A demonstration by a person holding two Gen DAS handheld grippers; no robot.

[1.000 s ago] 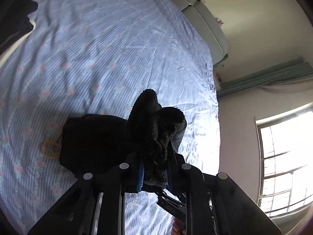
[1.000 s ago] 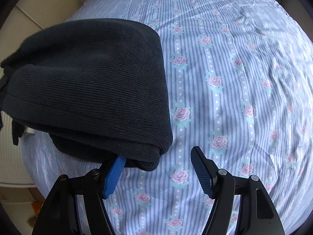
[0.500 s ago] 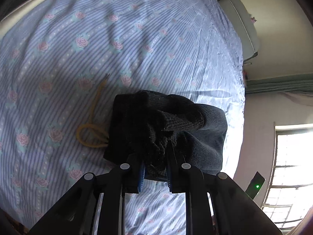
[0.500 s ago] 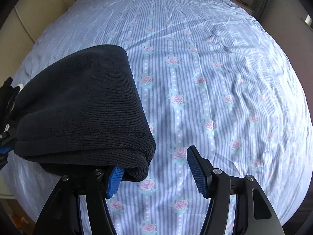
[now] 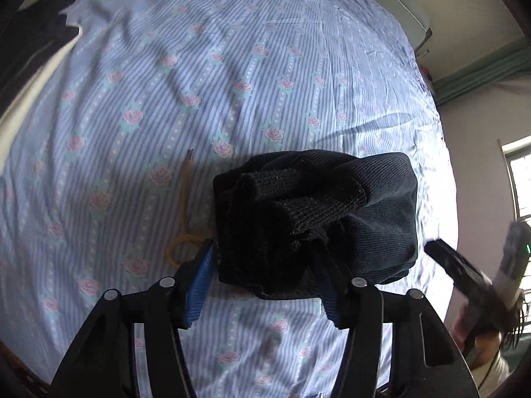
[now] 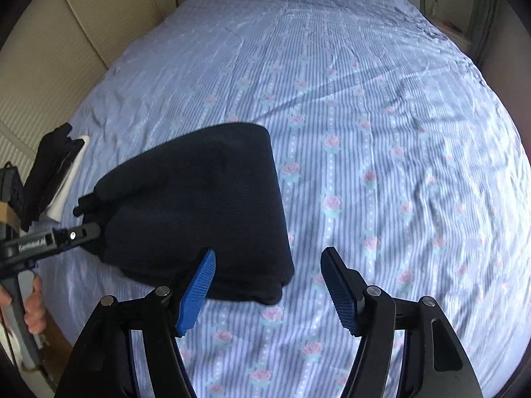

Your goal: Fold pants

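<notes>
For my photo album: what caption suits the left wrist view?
Open left tongs around a folded black knit pants bundle on a rose-striped blue bedsheet.

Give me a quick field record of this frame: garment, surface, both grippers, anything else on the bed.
garment: black pants, folded into a compact bundle, lying on the bed
surface: bed sheet, blue striped with pink roses
left gripper: open, fingers either side of the bundle's near edge, no clamp visible
right gripper: open, holding nothing, just off the bundle's near corner
other items: yellow cord beside the bundle; dark clothing at the bed's edge
fold status: looks finished, both grippers released
</notes>
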